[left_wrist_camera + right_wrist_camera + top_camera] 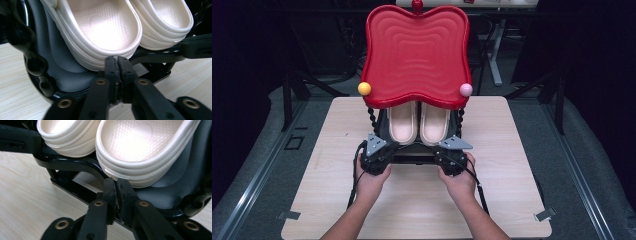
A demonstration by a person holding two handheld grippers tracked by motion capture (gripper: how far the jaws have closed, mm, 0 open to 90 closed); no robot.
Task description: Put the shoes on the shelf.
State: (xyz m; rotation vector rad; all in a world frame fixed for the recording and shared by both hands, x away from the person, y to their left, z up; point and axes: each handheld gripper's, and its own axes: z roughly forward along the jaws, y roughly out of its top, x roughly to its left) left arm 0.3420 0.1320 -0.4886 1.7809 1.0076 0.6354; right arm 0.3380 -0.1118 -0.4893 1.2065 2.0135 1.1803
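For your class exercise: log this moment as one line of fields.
left tongs: shut, at left slipper heel | right tongs: shut, at right slipper heel | slippers: side by side on black rack | red tray: above

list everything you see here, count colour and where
slippers: two, cream, side by side on the lower tier of the rack
rack: one, black frame with grey lower shelf, centre of table
tray top: one, red, wavy, above the slippers
balls: three; yellow at tray's left corner, pink at right corner, red at the far edge
table: one, light wood, on grey floor
left gripper: one, black, fingers close together just before the left slipper's heel
right gripper: one, black, fingers close together below the right slipper's heel
hands: two, at near edge of the rack
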